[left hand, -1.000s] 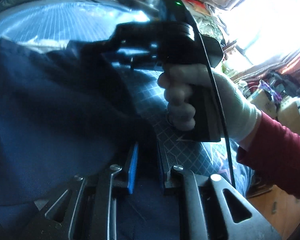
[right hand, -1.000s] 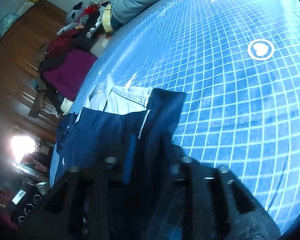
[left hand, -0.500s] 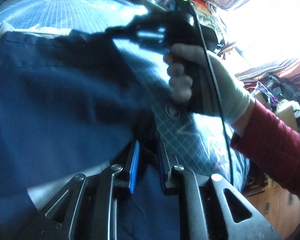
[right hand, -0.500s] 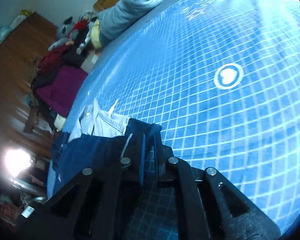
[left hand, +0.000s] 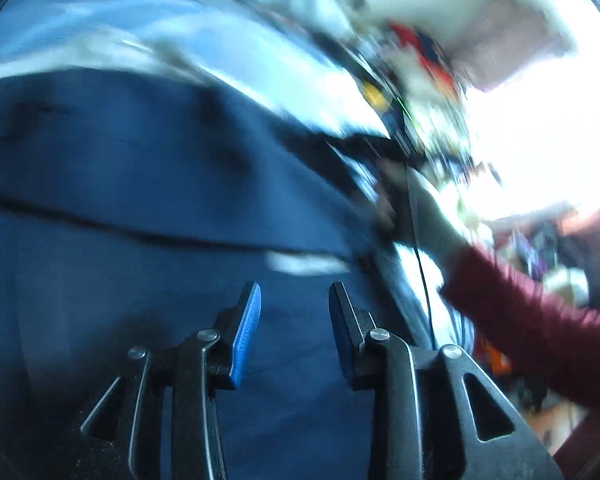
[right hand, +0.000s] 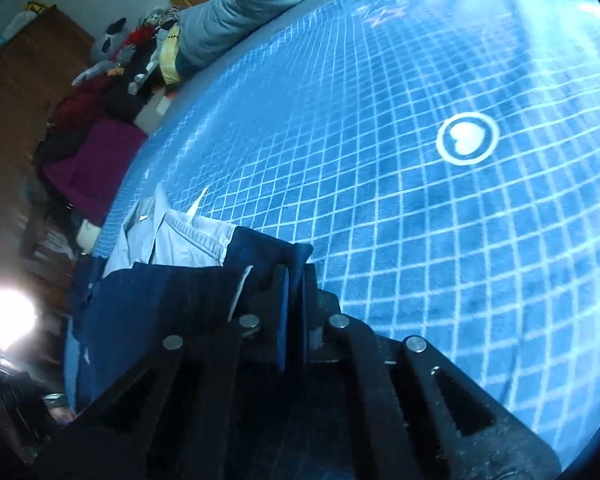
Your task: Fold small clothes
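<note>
A navy garment (left hand: 132, 200) fills the left wrist view, spread flat with a fold line across it; the frame is motion-blurred. My left gripper (left hand: 294, 312) hovers open just over this cloth, with nothing pinched between its fingers. In the right wrist view my right gripper (right hand: 296, 292) is shut on a corner of the navy garment (right hand: 160, 304), held low over the bed. A pale blue garment (right hand: 180, 236) lies just beyond it. The gloved hand (left hand: 432, 216) with a red sleeve (left hand: 540, 320) holds the right gripper at the garment's far edge.
The blue grid-patterned bed cover (right hand: 380, 160) with a white heart emblem (right hand: 466, 138) stretches ahead and right. A grey padded jacket (right hand: 260, 8) lies at its far edge. Purple and dark clothes (right hand: 92, 164) are piled beside the bed on the left.
My left gripper has opened and let go of the navy garment it was pinching. The right gripper stays shut on its corner and has shifted further across the bed.
</note>
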Demonstrator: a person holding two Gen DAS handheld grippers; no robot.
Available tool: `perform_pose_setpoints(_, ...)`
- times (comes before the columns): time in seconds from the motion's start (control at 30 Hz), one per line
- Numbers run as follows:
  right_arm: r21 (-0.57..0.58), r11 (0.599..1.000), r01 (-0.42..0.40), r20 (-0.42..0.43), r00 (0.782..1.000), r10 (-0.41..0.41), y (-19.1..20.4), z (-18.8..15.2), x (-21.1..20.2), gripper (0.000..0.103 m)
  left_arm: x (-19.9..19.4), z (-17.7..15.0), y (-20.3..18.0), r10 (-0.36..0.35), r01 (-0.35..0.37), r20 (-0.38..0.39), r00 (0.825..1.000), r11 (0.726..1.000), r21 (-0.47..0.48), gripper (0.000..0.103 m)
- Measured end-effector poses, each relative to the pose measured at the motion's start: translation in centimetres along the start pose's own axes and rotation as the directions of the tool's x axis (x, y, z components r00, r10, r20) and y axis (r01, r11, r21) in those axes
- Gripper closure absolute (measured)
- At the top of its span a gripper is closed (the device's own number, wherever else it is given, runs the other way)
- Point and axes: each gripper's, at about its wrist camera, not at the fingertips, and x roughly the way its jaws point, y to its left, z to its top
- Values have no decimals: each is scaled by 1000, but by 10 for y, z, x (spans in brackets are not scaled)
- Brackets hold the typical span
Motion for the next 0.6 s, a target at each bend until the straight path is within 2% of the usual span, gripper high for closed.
perform_pose_setpoints(0.03,-30,999,45,19,999,-44,7,-5,-11,84,-34,4,27,57,-54,67,996,998,-43,66)
perform_pose_setpoints(0.07,-46,998,49,42,998,-47,14,-11,-23,81,-62,7,49,122,-114,113,986,991,-73,66)
perform_pose_setpoints(0.1,-49,998,33,62,998,-29,21,-20,-34,73,-95,8,74,222,-208,159,962,973,-101,66)
perform_pose_setpoints(0.13,-51,999,19,71,997,-16,28,-31,-44,66,-120,9,93,334,-316,185,924,941,-117,66)
perform_pose_setpoints(0.17,-55,998,12,72,997,-9,35,-44,-50,62,-144,11,112,463,-450,202,863,886,-112,66)
perform_pose_setpoints(0.23,-44,999,2,61,998,1,45,-72,-59,57,-177,15,145,633,-634,214,744,770,-74,64)
perform_pose_setpoints(0.27,-31,1000,2,49,999,-1,50,-86,-61,56,-188,17,161,666,-666,197,720,742,-75,64)
perform_pose_setpoints(0.3,-28,1000,6,39,999,-5,55,-97,-64,56,-199,18,174,654,-647,192,732,755,-104,64)
perform_pose_setpoints(0.33,-33,999,12,36,999,-11,63,-109,-66,55,-207,19,182,620,-607,204,757,784,-130,64)
perform_pose_setpoints(0.37,-36,999,22,37,999,-20,71,-118,-68,54,-210,22,184,618,-607,221,754,785,-122,64)
perform_pose_setpoints(0.4,-29,999,29,44,999,-27,80,-125,-70,51,-208,27,183,628,-628,228,744,774,-84,64)
perform_pose_setpoints(0.47,5,1000,19,74,997,-19,94,-132,-75,47,-193,43,182,630,-649,226,743,760,13,64)
perform_pose_setpoints(0.5,16,1000,-3,88,996,2,102,-132,-75,45,-188,53,184,611,-633,220,760,774,37,64)
perform_pose_setpoints(0.53,4,1000,-4,99,995,3,115,-131,-76,45,-182,68,188,564,-583,209,799,811,37,63)
perform_pose_setpoints(0.57,-34,999,16,120,993,-12,130,-128,-78,44,-178,81,197,494,-506,196,847,862,11,59)
perform_pose_setpoints(0.6,-79,996,35,147,989,-23,146,-125,-80,44,-179,90,212,434,-436,188,881,899,-32,59)
